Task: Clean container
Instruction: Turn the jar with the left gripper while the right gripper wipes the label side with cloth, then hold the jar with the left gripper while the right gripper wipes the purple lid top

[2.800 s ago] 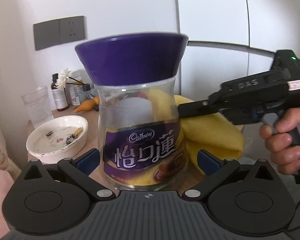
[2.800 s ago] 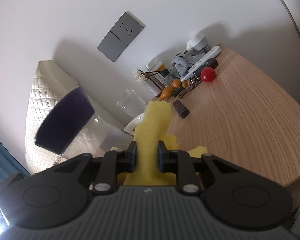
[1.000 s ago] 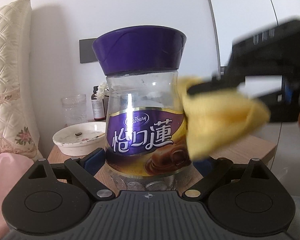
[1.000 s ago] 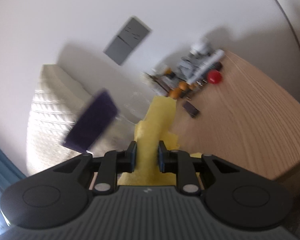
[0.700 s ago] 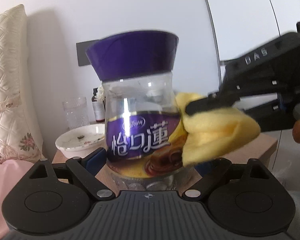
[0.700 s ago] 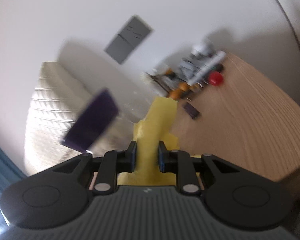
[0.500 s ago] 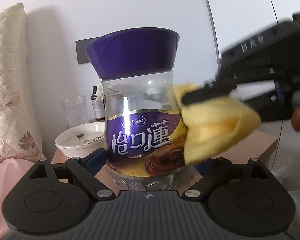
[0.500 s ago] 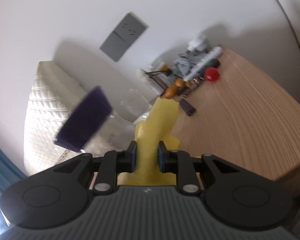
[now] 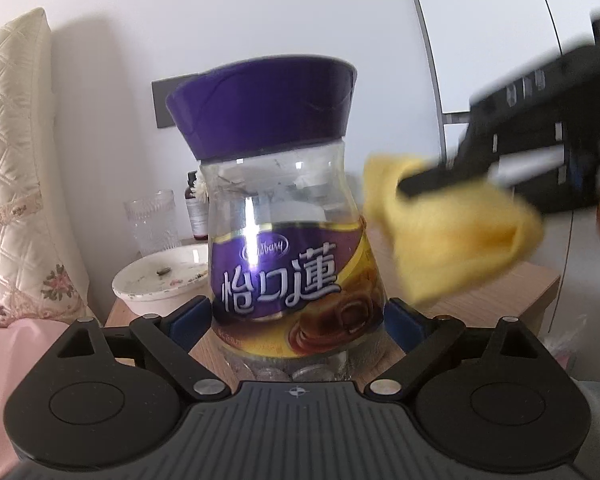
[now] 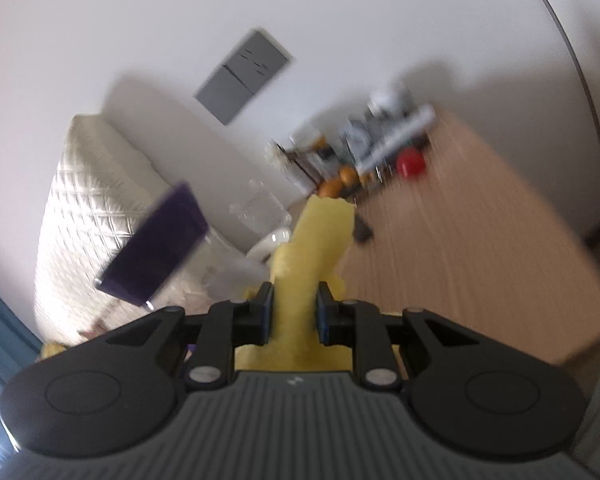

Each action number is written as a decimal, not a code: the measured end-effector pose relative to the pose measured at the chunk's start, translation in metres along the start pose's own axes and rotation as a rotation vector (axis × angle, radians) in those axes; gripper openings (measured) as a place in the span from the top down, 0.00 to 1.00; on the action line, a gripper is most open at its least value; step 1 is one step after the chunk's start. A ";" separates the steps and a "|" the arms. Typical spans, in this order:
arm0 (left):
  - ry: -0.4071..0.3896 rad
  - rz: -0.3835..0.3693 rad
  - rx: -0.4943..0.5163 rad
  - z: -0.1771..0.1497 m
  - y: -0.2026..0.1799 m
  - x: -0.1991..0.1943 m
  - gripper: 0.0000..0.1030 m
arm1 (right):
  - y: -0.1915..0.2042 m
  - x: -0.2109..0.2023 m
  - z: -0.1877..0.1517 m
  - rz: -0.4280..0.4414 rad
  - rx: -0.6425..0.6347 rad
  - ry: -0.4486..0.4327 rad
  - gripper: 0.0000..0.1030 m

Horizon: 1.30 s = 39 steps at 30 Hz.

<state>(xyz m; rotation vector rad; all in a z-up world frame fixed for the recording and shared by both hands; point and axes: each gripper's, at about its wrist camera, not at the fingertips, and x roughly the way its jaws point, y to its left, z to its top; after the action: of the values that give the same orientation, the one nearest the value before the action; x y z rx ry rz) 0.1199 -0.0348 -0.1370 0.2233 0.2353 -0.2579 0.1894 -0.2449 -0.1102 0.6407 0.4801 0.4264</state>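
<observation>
A clear jar [image 9: 292,264] with a purple lid [image 9: 264,108] and a purple and yellow label fills the middle of the left wrist view. My left gripper [image 9: 296,320] is shut on the jar's lower body and holds it upright above the table. My right gripper [image 10: 292,312] is shut on a yellow cloth [image 10: 312,248]. In the left wrist view the cloth [image 9: 456,236] hangs just right of the jar with a small gap. The jar [image 10: 160,248] shows blurred at the left of the right wrist view.
A wooden bedside table [image 10: 460,248] carries a white dish [image 9: 160,284], a ribbed glass [image 9: 152,220], a brown bottle [image 9: 196,208], a red ball [image 10: 410,164] and small clutter at the wall. A quilted headboard [image 9: 12,152] stands at the left.
The cloth in my right gripper has pulled away from the jar's side, up and to the right. The jar stays held in my left gripper.
</observation>
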 end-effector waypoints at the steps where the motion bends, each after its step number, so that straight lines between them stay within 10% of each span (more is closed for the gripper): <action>1: -0.018 0.008 0.002 0.002 -0.002 -0.004 0.08 | 0.007 -0.005 0.009 -0.007 -0.046 -0.010 0.78; 8: -0.057 0.028 -0.044 0.010 -0.012 -0.019 0.08 | 0.090 -0.028 0.078 -0.030 -0.462 -0.080 0.78; 14: -0.065 0.050 -0.084 0.023 -0.003 -0.011 0.09 | 0.131 0.013 0.096 -0.014 -0.622 0.067 0.78; 28: -0.044 0.100 -0.158 0.047 0.001 -0.005 0.22 | 0.158 0.051 0.058 0.073 -0.689 0.220 0.78; 39: -0.042 0.143 -0.166 0.055 0.001 0.008 0.25 | 0.158 0.046 0.058 0.031 -0.784 0.183 0.79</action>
<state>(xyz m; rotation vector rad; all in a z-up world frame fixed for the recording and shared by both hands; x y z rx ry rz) 0.1391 -0.0490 -0.0867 0.0699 0.1966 -0.0999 0.2228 -0.1335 0.0203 -0.1505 0.4319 0.6552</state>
